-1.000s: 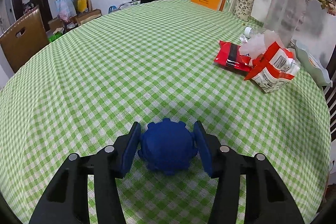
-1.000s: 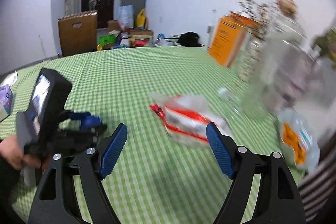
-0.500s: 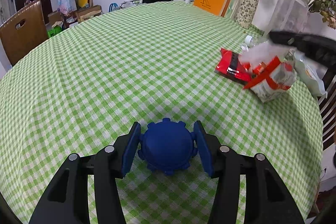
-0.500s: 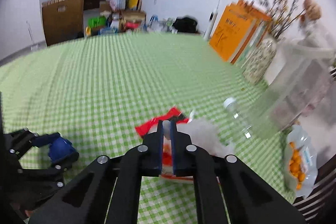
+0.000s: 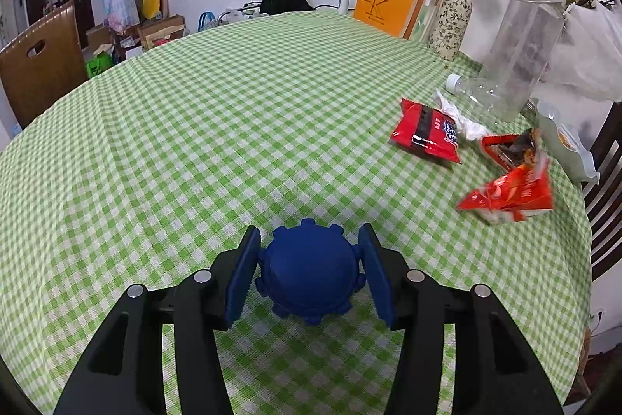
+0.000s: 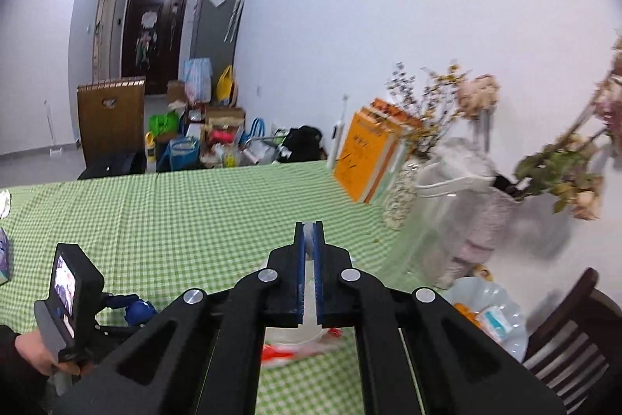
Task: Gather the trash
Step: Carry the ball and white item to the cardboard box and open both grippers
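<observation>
White plastic film (image 6: 309, 292) pinched thin between my right gripper's (image 6: 308, 236) blue pads, hanging over the red snack wrapper (image 6: 287, 352) on the checked table (image 6: 194, 216). I'd lift straight and slow so the film doesn't slip or drag wrappers along. Right gripper aims slightly downward, raised. Left gripper (image 5: 309, 271) is clamped on a knobbed blue ball (image 5: 309, 275), low over the cloth, pitched down.
</observation>
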A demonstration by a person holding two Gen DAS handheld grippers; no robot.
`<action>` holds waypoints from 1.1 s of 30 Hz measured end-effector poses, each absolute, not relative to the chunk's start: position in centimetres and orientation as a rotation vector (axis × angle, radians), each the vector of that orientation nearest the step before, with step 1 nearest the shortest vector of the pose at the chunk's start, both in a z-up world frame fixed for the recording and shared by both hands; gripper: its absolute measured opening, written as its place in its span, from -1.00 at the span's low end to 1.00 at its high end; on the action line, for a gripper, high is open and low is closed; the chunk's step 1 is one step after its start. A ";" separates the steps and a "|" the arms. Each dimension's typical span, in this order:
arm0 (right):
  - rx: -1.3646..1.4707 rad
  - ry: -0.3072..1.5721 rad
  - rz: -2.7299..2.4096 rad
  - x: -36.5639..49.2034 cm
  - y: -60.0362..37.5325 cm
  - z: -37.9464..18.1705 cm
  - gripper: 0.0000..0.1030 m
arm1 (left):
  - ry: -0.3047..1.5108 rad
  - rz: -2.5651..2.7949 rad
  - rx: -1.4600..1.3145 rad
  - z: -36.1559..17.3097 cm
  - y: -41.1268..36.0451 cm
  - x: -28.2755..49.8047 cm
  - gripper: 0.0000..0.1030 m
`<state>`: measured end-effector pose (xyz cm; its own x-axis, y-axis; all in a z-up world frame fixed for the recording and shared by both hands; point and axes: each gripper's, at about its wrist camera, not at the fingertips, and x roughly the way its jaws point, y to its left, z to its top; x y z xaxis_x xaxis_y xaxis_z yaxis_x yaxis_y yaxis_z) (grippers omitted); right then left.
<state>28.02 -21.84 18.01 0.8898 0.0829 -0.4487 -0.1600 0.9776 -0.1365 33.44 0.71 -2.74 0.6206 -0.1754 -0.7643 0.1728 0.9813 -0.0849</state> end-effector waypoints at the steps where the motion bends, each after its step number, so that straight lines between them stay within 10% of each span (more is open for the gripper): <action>1: -0.166 0.452 0.122 27.4 -22.6 18.3 -0.93 | 0.875 -0.202 -0.004 -2.5 0.7 33.4 -0.04; 14: -0.099 0.456 -0.045 15.7 -34.9 16.4 -0.93 | 0.771 -0.403 -0.052 2.9 -1.6 29.7 -0.04; 33: 0.191 0.843 -0.102 8.9 -44.4 -4.3 -0.89 | 0.788 -0.798 0.144 5.7 -20.4 22.2 -0.04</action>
<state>8.94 -44.41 -4.28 0.6620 -0.0142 -0.7494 0.1649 0.9781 0.1271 22.18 -20.44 5.70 0.4349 -0.5876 -0.6823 0.6898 0.7045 -0.1670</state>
